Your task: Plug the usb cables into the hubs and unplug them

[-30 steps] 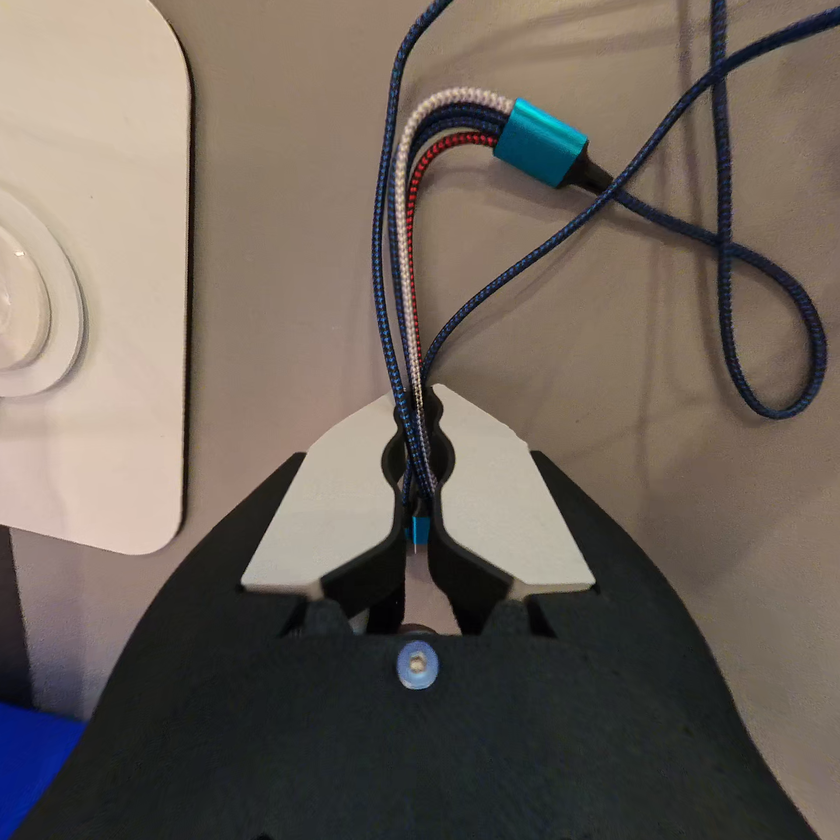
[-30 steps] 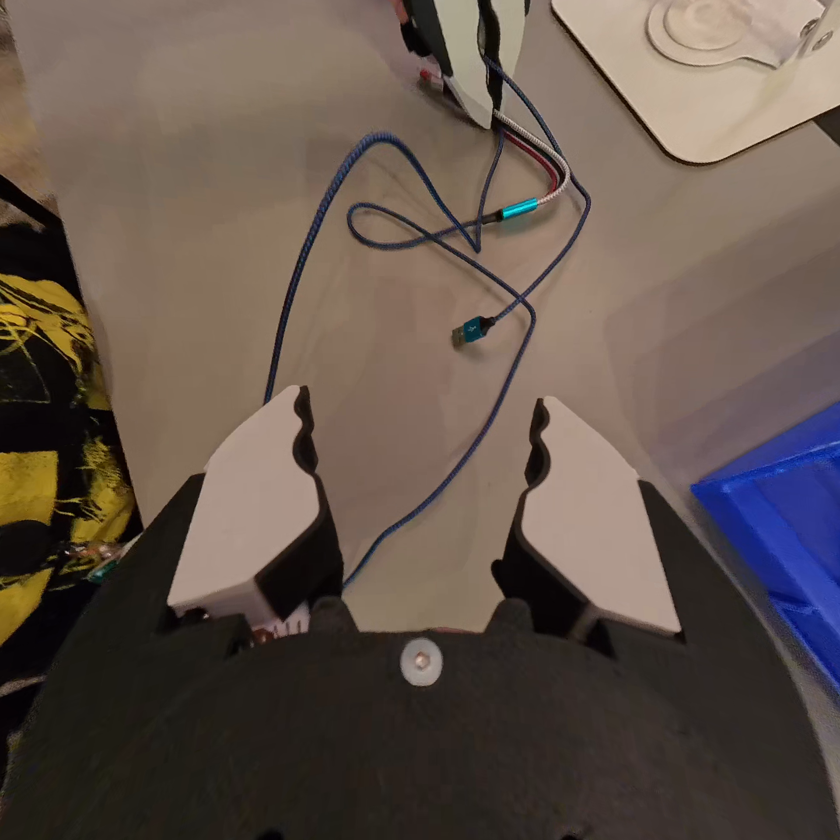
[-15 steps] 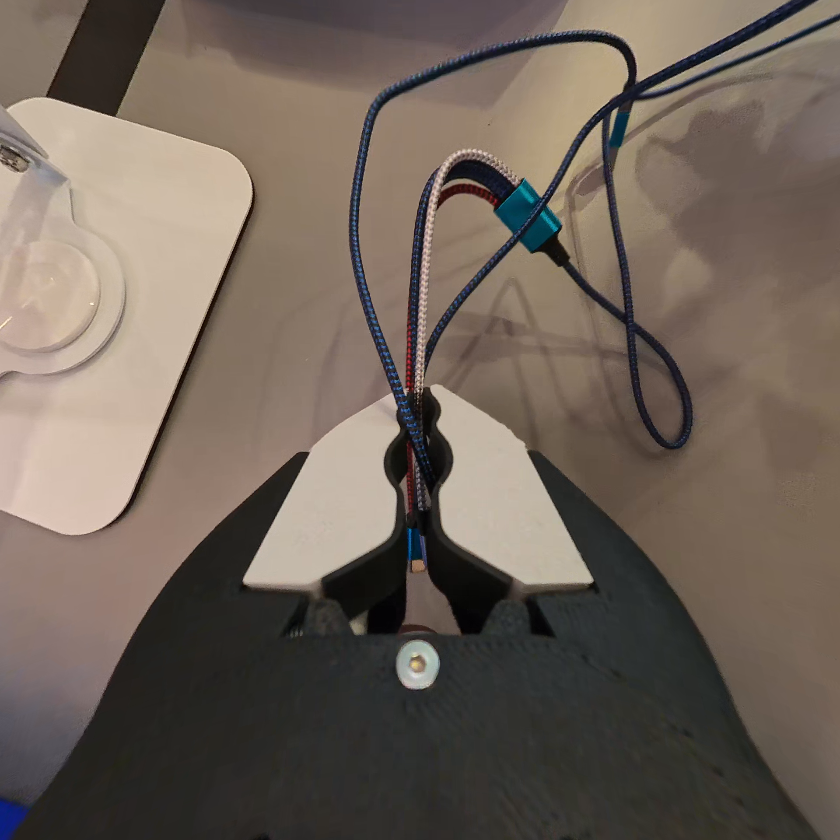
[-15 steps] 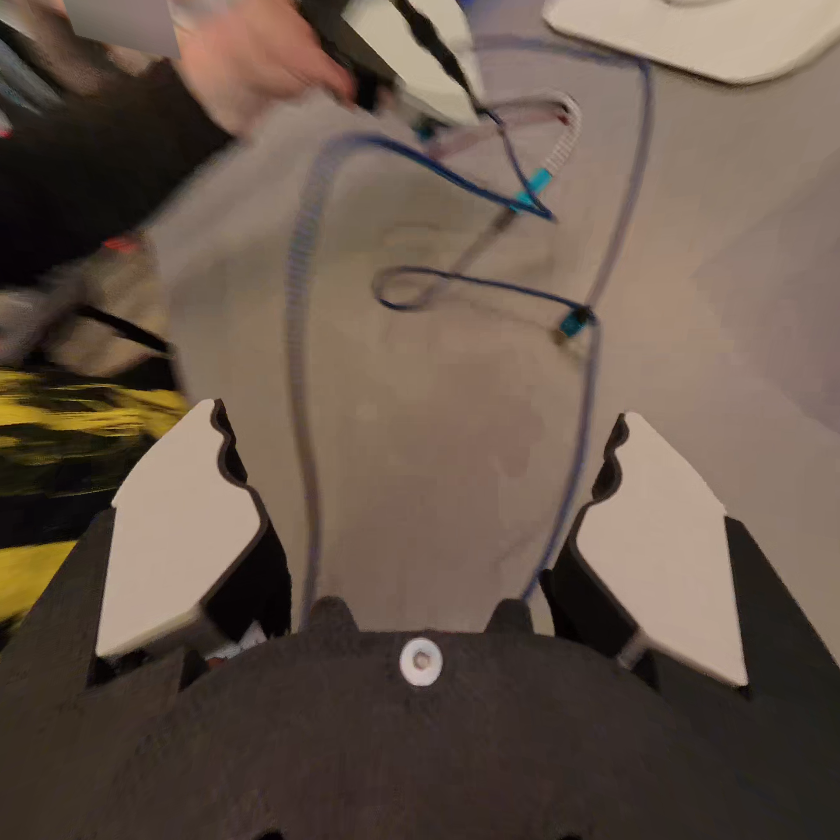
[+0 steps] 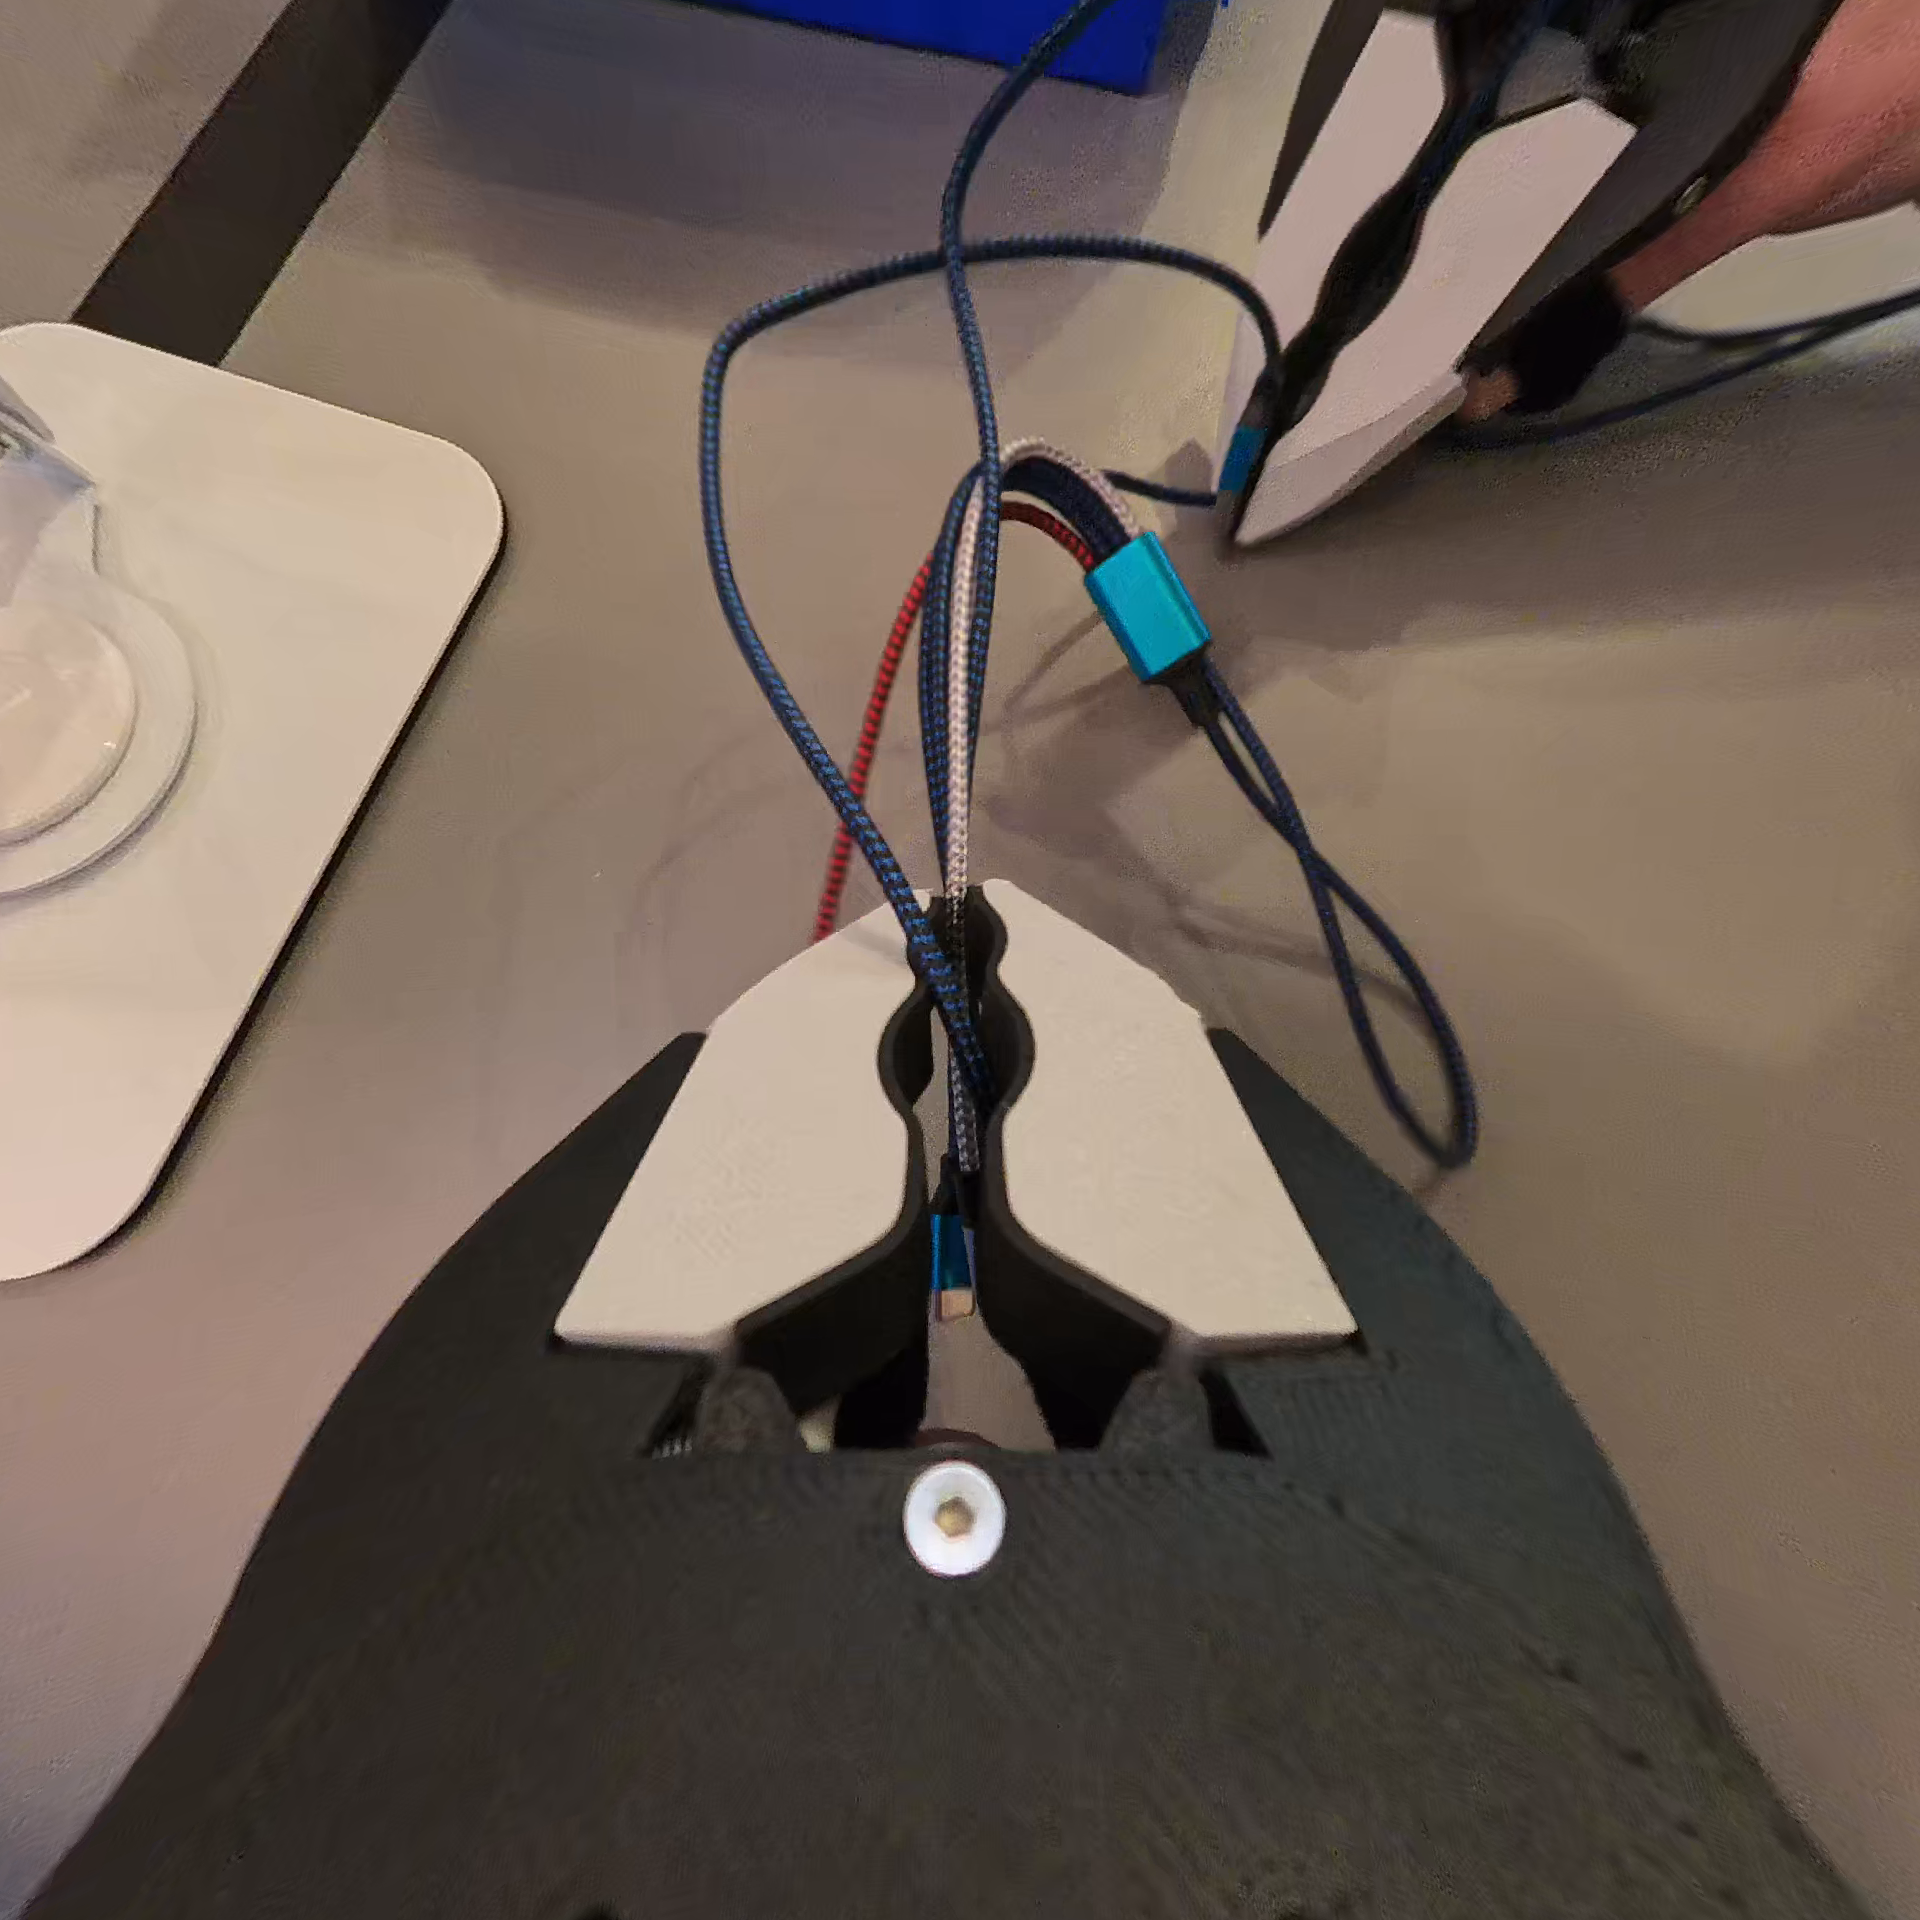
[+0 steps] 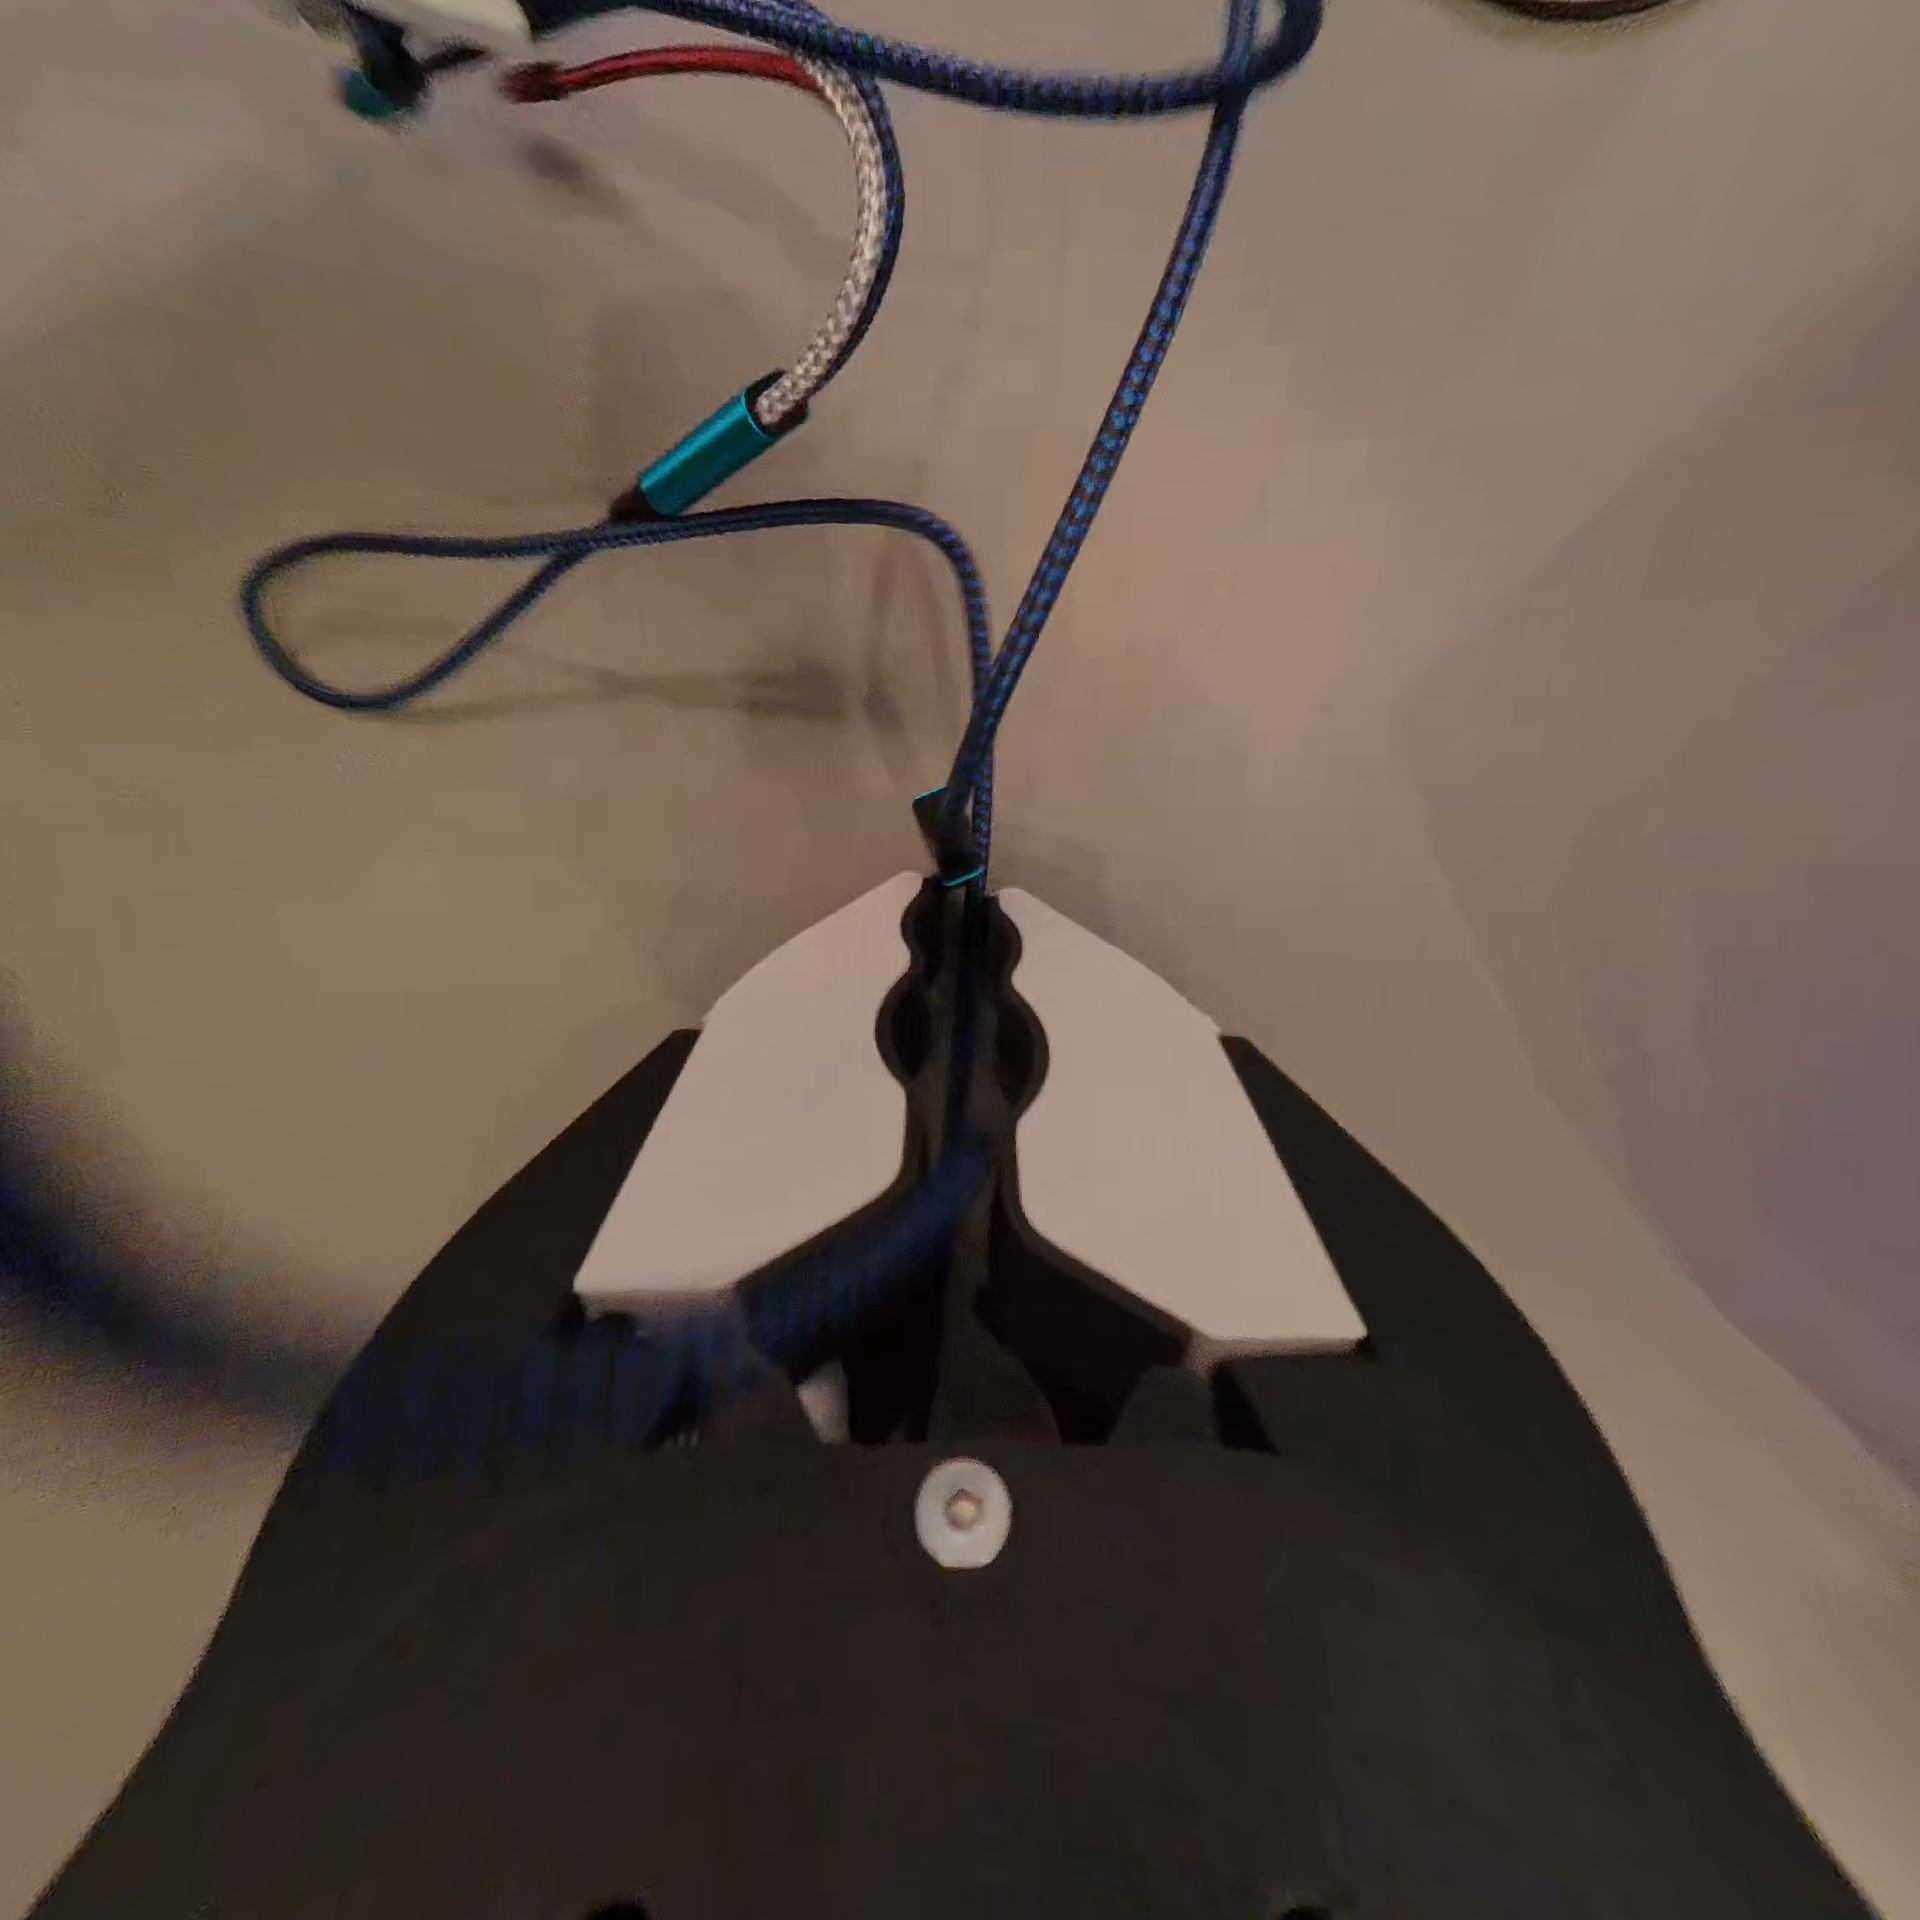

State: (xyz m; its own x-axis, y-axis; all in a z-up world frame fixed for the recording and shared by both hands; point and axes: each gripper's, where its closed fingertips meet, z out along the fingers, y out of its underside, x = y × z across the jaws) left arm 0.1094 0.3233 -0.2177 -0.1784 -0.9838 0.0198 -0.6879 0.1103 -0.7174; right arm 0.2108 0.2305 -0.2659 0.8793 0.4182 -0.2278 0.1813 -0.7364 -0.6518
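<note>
My left gripper (image 5: 961, 894) is shut on a bundle of braided cable strands, a blue one (image 5: 769, 665) and a white one (image 5: 966, 727). A small teal connector (image 5: 951, 1262) sticks out behind the pads. A red strand (image 5: 883, 707) runs under the left finger. The strands join in a teal sleeve (image 5: 1148, 608), which also shows in the right wrist view (image 6: 712, 457). My right gripper (image 6: 961, 888) is shut on the blue cable (image 6: 1101, 468) at its teal USB plug (image 6: 951, 847). It also shows in the left wrist view (image 5: 1257, 499), tips down on the table.
A white board (image 5: 312, 582) with a clear dome (image 5: 62, 707) lies at the left. A blue bin (image 5: 987, 31) stands at the far edge. A person's hand (image 5: 1849, 135) holds the right gripper. Cable loops (image 5: 1434, 1039) lie on the grey table. Spacing between my two grippers at the tips: around 15 cm.
My right gripper, open before, has moved forward to the loose USB plug and shut on it. My left gripper has kept its hold on the strands and turned towards the right gripper.
</note>
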